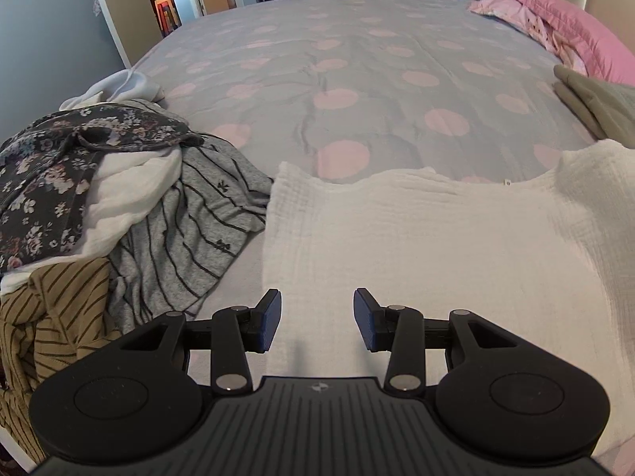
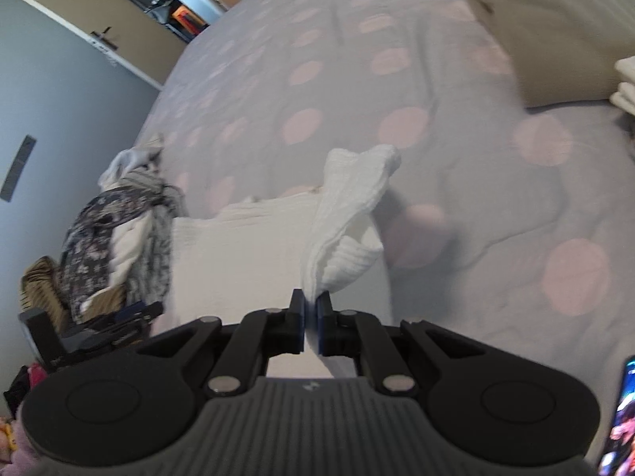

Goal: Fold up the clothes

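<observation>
Right gripper [image 2: 312, 304] jaws pinch the white crinkled muslin cloth's [image 1: 416, 238] three-o'clock corner, lifting it to fold, while left gripper [image 1: 317, 313] hovers half-open, empty.

A bed [image 1: 357, 91] with a grey cover dotted pink carries everything. A white cloth [image 1: 416, 246] lies spread just ahead of the left claw [image 1: 317, 319], a heap of clothes [image 1: 119, 198] to its left, an olive cushion [image 1: 599, 103] and pink bedding [image 1: 571, 27] far right.
</observation>
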